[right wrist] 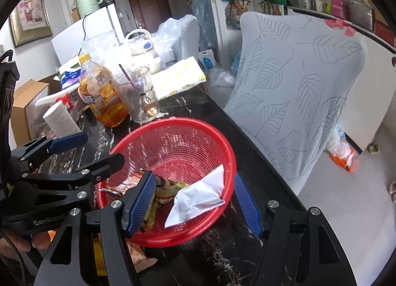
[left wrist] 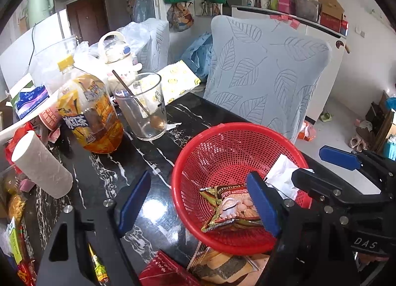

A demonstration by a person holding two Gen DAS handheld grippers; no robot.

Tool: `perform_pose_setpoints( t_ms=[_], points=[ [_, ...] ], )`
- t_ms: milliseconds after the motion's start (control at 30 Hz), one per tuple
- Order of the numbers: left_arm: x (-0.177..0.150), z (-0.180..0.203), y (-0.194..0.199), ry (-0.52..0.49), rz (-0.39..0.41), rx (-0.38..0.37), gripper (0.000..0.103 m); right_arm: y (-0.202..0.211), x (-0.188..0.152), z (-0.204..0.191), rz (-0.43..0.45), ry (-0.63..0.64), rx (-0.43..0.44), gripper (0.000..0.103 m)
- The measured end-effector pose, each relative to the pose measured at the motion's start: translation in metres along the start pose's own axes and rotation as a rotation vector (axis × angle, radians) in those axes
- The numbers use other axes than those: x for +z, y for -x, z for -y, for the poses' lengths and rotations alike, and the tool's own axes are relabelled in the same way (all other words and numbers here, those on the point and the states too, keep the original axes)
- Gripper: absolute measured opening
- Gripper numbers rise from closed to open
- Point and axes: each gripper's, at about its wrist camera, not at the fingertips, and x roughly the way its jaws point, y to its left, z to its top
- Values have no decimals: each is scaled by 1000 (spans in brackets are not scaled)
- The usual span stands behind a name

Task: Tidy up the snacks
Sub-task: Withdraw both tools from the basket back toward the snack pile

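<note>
Red basket (left wrist: 237,142) set on dark marble table (left wrist: 104,177), nut packet (left wrist: 232,208) and white packet (right wrist: 198,196) lying inside, left gripper (left wrist: 198,201) jaws spread, nothing held, right gripper (right wrist: 195,201) jaws parted over basket, nothing gripped.

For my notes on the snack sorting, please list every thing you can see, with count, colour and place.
basket: one, red, on the table edge
snack packets: two, one gold-brown, one white, inside the basket
tea bottle: one, amber, yellow cap, behind the basket
glass: one, clear, spoon inside, beside the bottle
paper roll: one, white, lying at left
chair: one, pale leaf-patterned cover, behind the table
table: one, black marble
left gripper: blue fingers, open
right gripper: blue fingers, open, over the basket
</note>
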Motion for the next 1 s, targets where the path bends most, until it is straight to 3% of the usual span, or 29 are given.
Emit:
perform_pose_setpoints(
  t_ms=[600, 1000],
  points=[
    [-16, -5, 131, -12, 222, 3, 79, 104, -2, -49, 176, 48, -20, 66],
    [-52, -26, 184, 23, 251, 13, 79, 149, -23, -90, 215, 103, -12, 66]
  ],
)
